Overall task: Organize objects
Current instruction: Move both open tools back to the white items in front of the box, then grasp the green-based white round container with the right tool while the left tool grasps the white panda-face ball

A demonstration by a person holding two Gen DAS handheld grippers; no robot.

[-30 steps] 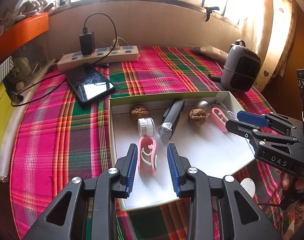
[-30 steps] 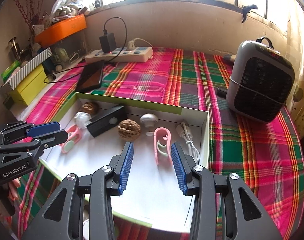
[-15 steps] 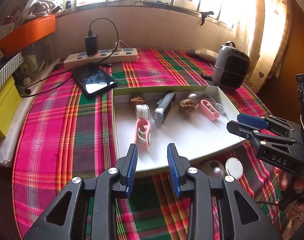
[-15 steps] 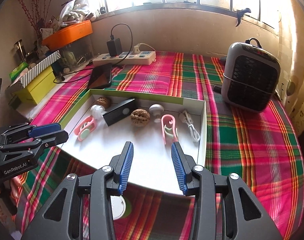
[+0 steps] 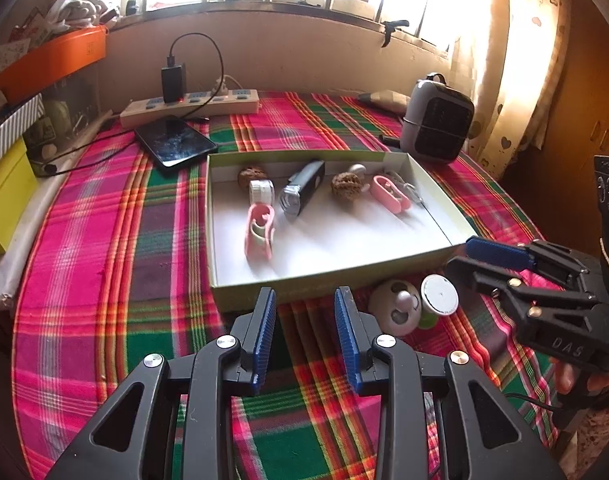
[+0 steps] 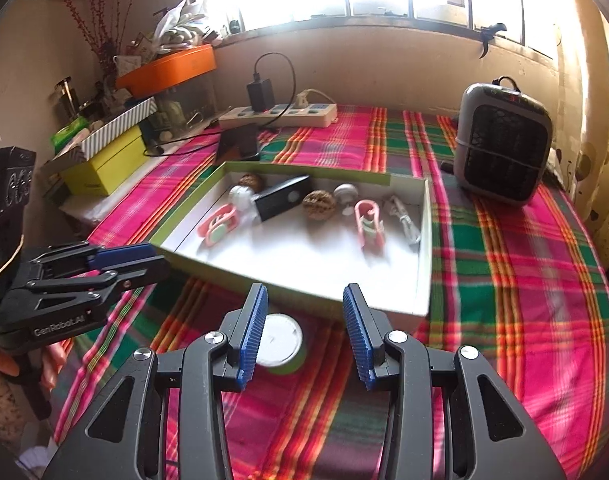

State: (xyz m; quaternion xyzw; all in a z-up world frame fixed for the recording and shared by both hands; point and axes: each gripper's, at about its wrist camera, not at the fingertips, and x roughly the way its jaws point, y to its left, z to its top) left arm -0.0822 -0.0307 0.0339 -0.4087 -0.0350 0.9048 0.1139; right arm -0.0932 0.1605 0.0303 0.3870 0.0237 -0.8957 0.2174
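A shallow cardboard box (image 5: 332,276), green outside and white inside, is sitting mid-frame on the plaid cloth (image 5: 104,240); along its far wall are lying two wrinkled walnuts (image 5: 346,185), a ribbed white cap (image 5: 261,191), a dark oblong device (image 5: 302,192), two pink plastic clips (image 5: 259,232) and a coiled white cable (image 6: 404,220). Just outside its near wall, lower right of the left view, a round white fan-like gadget (image 5: 396,307) is touching a white-lidded green jar (image 5: 438,296). The left gripper (image 5: 304,336) is hovering with its ribbed blue pads parted and nothing between them; the right gripper (image 6: 304,332) is likewise gaping empty, the jar showing beside its left finger.
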